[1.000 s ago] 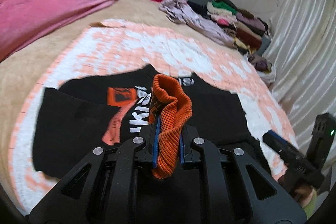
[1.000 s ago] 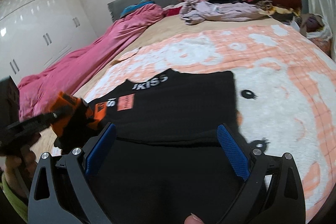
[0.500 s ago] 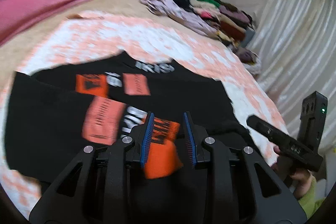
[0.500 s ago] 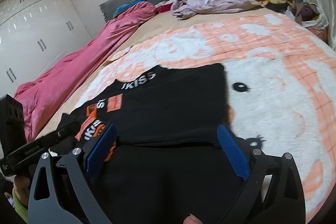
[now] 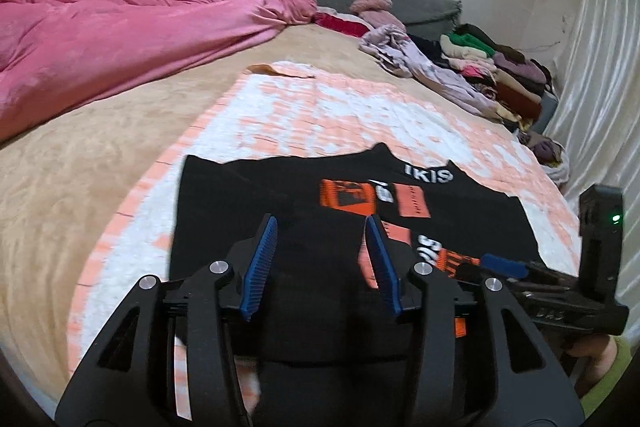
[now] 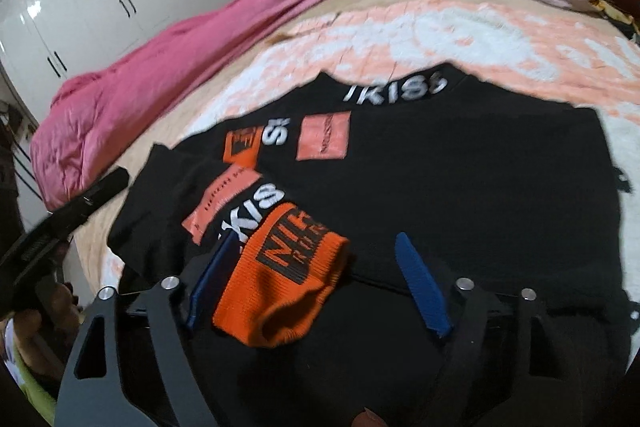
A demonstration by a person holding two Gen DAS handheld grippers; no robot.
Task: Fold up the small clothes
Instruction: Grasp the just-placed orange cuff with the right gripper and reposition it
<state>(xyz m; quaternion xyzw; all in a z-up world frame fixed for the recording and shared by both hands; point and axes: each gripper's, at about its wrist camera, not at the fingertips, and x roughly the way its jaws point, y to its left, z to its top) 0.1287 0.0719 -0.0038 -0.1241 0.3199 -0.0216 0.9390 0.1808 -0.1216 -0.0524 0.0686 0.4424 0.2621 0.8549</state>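
Both grippers hang over the black printed sweater (image 6: 460, 179) spread on the peach-and-white blanket (image 5: 320, 115): right gripper (image 6: 316, 279) closing, apparently not yet pinching its orange ribbed cuff (image 6: 280, 287); left gripper (image 5: 320, 263) opening, empty.

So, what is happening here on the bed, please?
A person with a gripper in each hand is folding a black sweater spread on a peach and white blanket. The sweater's orange cuff lies folded onto the black body. The right gripper is over it, jaws closing around the cuff but not yet pressing. The left gripper holds nothing, jaws opening above black fabric. Other clothes wait piled by the headboard.
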